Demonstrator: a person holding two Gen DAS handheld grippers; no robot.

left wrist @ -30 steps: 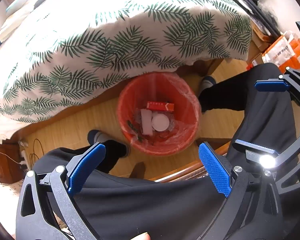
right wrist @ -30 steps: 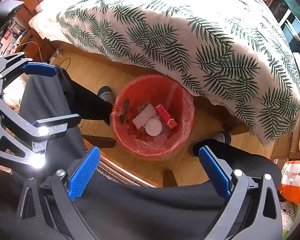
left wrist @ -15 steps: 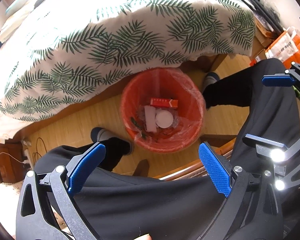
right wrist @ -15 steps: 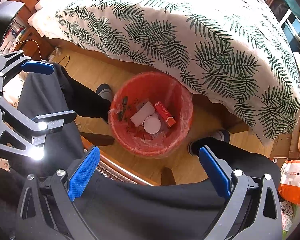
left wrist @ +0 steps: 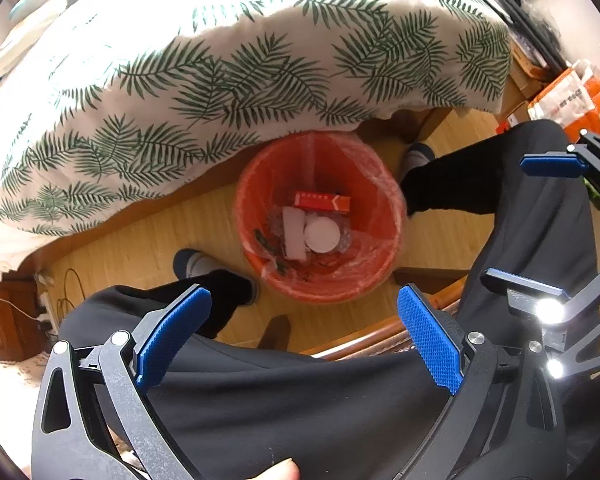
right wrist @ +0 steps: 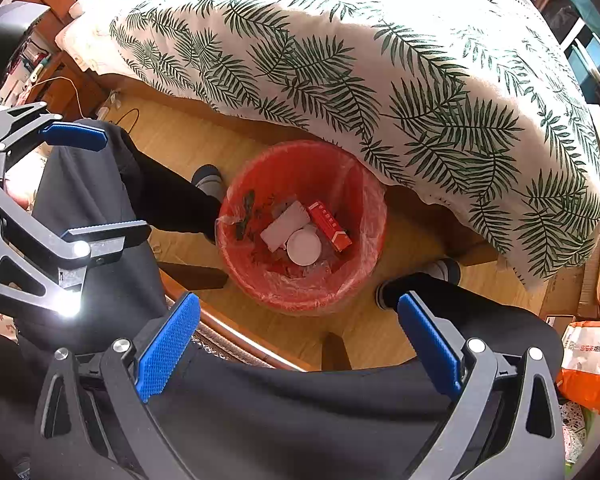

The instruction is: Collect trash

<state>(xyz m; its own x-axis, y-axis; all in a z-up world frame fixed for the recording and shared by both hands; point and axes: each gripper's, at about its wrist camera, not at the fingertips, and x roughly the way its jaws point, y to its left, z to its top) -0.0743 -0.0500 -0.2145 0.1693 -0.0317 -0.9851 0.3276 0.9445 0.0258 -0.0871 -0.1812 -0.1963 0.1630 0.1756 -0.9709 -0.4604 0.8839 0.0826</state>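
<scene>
Both cameras look down past the person's black-trousered legs point(left wrist: 532, 216) at a red trash bin point(left wrist: 319, 222) lined with a thin plastic bag, standing on the wooden floor point(left wrist: 188, 236) just at the edge of a bed draped in a white cover with green fern leaves point(left wrist: 236, 68). The cover's hem overhangs the far rim of the bin. Inside the bin lie a red carton point(left wrist: 321, 201), a flat white rectangular piece point(left wrist: 293, 233) and a round white lid point(left wrist: 321, 235), the lid touching the white piece, with crumpled clear plastic and small dark scraps around them. The left gripper point(left wrist: 304, 336) hangs above the person's lap with its blue-padded fingers spread wide and nothing between them. The right gripper point(right wrist: 298, 344) is likewise spread and empty, held above the lap. In the left wrist view the right gripper shows at the right edge, its lamp glowing; in the right wrist view the left gripper shows at the left edge, also lit. A socked foot point(left wrist: 196, 266) rests on the floor on each side of the bin. An orange-and-white package point(right wrist: 588, 364) lies at the lower right of the right wrist view.
</scene>
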